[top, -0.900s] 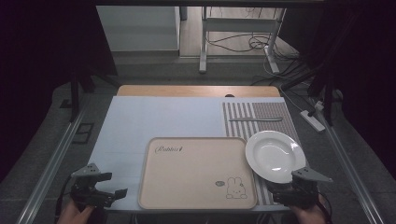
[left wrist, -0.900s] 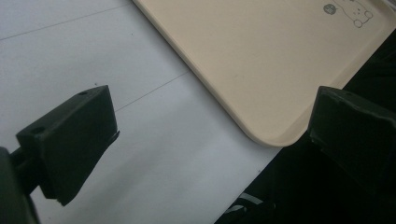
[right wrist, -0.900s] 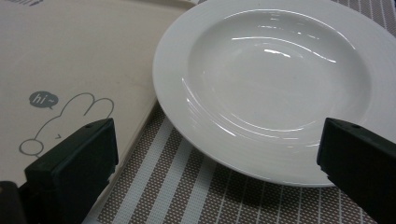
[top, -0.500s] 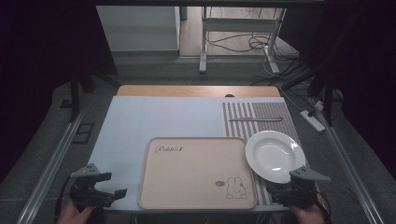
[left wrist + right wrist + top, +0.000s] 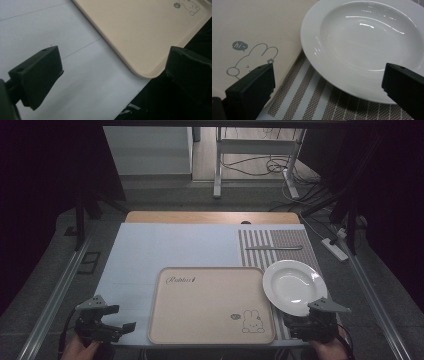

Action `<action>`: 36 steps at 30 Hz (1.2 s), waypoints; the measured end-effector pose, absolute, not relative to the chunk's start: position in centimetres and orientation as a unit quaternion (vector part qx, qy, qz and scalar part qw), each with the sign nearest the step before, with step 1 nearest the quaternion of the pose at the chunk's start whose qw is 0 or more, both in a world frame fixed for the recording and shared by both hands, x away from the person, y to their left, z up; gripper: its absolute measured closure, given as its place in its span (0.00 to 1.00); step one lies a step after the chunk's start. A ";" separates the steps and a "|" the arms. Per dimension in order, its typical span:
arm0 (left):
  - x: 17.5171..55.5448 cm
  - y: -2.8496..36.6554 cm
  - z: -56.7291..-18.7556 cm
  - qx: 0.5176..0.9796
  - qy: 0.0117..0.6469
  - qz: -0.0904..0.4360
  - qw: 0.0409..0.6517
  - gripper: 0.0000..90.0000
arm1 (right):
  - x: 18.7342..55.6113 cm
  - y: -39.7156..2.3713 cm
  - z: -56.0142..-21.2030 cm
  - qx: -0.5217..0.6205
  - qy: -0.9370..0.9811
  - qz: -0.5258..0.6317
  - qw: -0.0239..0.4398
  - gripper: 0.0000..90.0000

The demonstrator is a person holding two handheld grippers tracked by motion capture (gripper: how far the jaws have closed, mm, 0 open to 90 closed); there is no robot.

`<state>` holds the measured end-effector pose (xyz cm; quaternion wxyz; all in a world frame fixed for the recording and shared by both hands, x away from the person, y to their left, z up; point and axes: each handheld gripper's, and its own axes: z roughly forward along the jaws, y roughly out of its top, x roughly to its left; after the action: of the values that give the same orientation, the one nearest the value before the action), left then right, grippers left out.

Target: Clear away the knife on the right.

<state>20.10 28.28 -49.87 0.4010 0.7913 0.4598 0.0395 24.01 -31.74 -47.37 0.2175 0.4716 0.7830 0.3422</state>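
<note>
A: Where's the white plate (image 5: pixel 294 286)?
B: Lower right, on the striped placemat (image 5: pixel 280 242), touching the beige rabbit tray (image 5: pixel 210 305).
A: Grippers?
B: Left gripper (image 5: pixel 131 325) bottom left, right gripper (image 5: pixel 292 324) bottom right; both jaws apart, empty.

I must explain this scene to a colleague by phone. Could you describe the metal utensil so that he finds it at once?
Start at the beige tray in the middle of the table, then go right to the brown striped placemat under the white plate. Beyond the plate, near the mat's far edge, lies the metal utensil. It is the one thin, grey, straight object there.
</note>
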 end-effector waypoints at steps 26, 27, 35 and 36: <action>20.1 28.2 -49.9 0.792 0.462 0.041 0.396 0.01 | 25.4 -30.3 -46.8 0.449 0.793 0.356 0.209 0.00; 20.1 28.2 -49.9 0.793 0.462 0.041 0.396 0.01 | 25.5 -30.3 -46.8 0.448 0.793 0.357 0.208 0.00; 20.1 28.1 -49.9 0.794 0.462 0.042 0.393 0.01 | 26.4 -30.1 -46.9 0.444 0.798 0.357 0.200 0.00; 20.1 28.1 -49.9 0.794 0.462 0.042 0.392 0.01 | 26.5 -30.1 -46.9 0.443 0.798 0.356 0.200 0.00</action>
<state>20.08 28.12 -49.88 0.3925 0.7941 0.4622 0.0420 26.53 -30.07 -46.91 0.1996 0.4431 0.7981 0.3561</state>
